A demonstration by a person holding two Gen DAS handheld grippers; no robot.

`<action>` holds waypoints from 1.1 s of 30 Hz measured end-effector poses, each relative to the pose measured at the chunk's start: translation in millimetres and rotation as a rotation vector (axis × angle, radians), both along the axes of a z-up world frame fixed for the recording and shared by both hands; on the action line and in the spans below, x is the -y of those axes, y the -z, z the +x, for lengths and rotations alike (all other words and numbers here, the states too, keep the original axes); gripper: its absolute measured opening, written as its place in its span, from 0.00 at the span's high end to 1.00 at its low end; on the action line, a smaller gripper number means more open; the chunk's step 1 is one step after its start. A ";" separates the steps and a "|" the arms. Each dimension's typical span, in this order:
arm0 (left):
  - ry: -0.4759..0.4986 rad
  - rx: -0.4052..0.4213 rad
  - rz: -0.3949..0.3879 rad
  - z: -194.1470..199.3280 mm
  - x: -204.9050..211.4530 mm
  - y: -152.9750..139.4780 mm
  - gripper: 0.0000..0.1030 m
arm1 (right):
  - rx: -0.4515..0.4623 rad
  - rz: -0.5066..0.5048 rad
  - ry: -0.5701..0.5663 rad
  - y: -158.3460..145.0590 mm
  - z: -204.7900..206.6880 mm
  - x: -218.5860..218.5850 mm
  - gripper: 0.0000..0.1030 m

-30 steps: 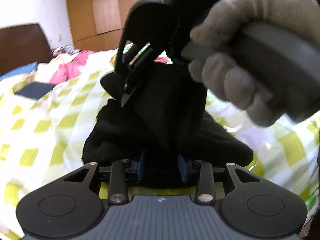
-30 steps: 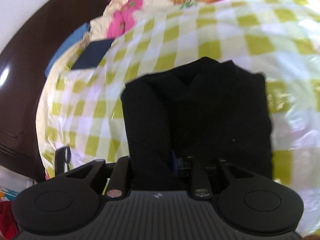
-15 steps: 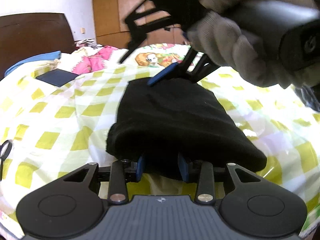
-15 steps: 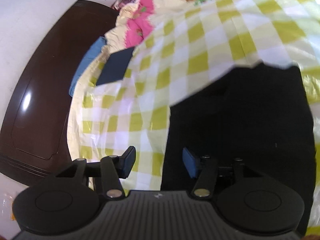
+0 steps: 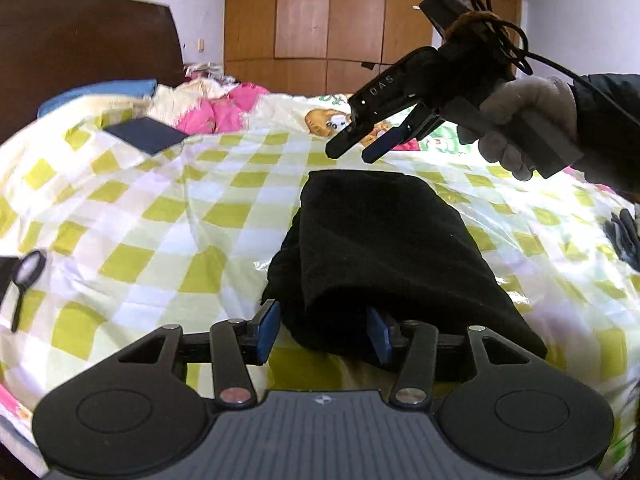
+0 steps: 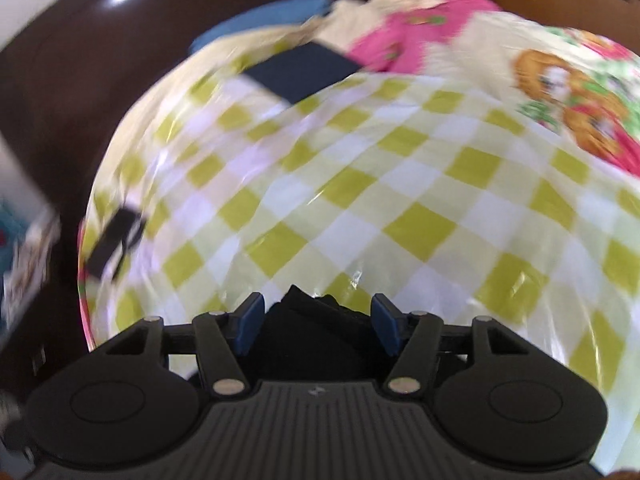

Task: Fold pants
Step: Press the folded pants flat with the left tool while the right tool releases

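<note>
The bed (image 5: 160, 216) carries a yellow-and-white checked cover. On it the folded black pants (image 5: 384, 248) lie as a long bundle, long axis running from the left claw (image 5: 324, 334) away toward the wardrobe (image 5: 328, 20). The left claw's jaws are opening, near fabric edge between them, left pad clear of it. The right claw (image 5: 362, 148), marked "DAS", hangs above the far end, empty, jaws opening.

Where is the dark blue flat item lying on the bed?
In the left wrist view the dark blue flat item lies far left on the checked cover, just before the pink bedding near the headboard.
</note>
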State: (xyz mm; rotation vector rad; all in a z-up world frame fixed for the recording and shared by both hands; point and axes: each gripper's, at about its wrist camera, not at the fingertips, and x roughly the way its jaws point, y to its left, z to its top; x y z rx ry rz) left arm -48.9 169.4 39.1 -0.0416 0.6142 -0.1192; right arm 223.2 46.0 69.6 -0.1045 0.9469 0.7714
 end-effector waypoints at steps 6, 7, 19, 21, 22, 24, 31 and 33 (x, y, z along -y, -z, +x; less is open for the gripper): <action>0.015 -0.027 0.025 16.4 5.6 6.2 0.41 | -0.031 0.074 -0.086 -6.8 0.3 37.1 0.42; 0.019 -0.030 0.032 17.9 6.5 6.8 0.41 | -0.038 0.074 -0.109 -5.7 -0.4 40.2 0.42; 0.021 -0.070 0.072 31.0 11.7 12.4 0.40 | -0.082 -0.236 -0.190 44.6 18.2 28.5 0.94; 0.024 -0.068 0.071 35.1 12.9 13.4 0.40 | -0.083 -0.242 -0.122 49.6 21.7 39.5 0.98; 0.024 -0.063 0.072 37.0 13.4 13.6 0.40 | -0.085 -0.228 -0.099 48.1 22.8 45.0 0.98; 0.022 -0.062 0.075 40.1 13.1 15.0 0.40 | -0.067 -0.194 -0.097 37.8 20.9 49.1 0.97; 0.021 -0.069 0.033 37.7 6.9 15.0 0.40 | -0.045 -0.065 -0.325 9.1 18.3 9.7 0.45; 0.023 -0.062 0.042 38.0 8.4 15.5 0.40 | -0.047 -0.072 -0.399 18.5 18.1 -7.4 0.41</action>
